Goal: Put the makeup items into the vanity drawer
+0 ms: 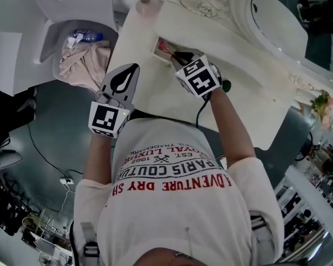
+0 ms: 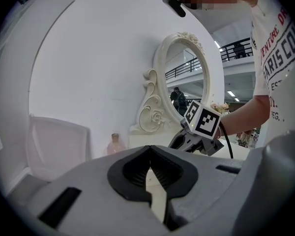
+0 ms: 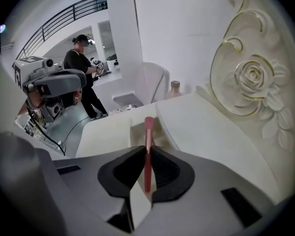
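Risk lies in the thin hold. Left gripper, closed on nothing, hangs well short of the drawer. Right gripper pinches a slim pink brush, its tip over the open drawer. If the brush slips or is let go too early, I think it lands on the tabletop beside the drawer.

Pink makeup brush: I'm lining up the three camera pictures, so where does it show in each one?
Head view: pink makeup brush upper centre, tip over the drawer, held by the right gripper.
Left gripper view: not in it; only the right gripper shows.
Right gripper view: low centre, clamped between the jaws, pointing up the picture.
Shared landmark: the pink bottle.
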The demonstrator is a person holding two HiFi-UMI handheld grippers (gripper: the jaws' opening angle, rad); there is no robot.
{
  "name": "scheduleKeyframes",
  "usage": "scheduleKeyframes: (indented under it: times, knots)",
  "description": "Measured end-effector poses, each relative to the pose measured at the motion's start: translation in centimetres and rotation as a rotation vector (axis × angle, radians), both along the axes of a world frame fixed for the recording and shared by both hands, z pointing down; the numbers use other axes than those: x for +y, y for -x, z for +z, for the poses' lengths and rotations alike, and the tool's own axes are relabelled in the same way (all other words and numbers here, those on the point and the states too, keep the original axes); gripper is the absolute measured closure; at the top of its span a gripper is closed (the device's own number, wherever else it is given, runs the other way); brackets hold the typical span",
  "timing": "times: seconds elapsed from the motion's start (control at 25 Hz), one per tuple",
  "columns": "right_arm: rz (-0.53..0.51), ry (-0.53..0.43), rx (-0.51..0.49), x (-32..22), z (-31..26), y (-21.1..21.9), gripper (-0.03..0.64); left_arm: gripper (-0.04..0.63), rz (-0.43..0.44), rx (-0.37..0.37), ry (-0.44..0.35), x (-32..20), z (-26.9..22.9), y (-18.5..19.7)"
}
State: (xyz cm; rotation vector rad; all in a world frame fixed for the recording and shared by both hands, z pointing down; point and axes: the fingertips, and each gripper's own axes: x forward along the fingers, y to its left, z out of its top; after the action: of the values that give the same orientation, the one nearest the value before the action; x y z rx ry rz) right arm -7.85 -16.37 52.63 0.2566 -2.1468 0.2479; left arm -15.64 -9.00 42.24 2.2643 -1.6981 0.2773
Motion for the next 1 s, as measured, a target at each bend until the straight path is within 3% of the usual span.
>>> scheduleKeyframes:
  times: [0.24, 0.56, 0.76, 1.0]
  knots:
    - [0.016, 0.013, -0.008, -0.4, 1.0, 0.6, 0.557, 0.588, -0.005, -0.003, 0.029, 0.2, 1.0, 0.5]
    - [0.157, 0.035, -0.111, -0.7, -1.2, -0.4, 0.506, 0.588, 0.045, 0.01, 0.002, -0.9, 0.0, -0.5]
    - [0.206, -0.052, -0.087, -0.9, -2.5, -3.9, 0.499, 0.588, 0.118, 0.009, -0.022, -2.5, -0.8, -2.9]
    - [0.376, -0.084, -0.049, -1.0, -2.5, -11.0, 0.499, 0.588, 0.264, 0.016, -0.024, -4.2, -0.9, -8.2]
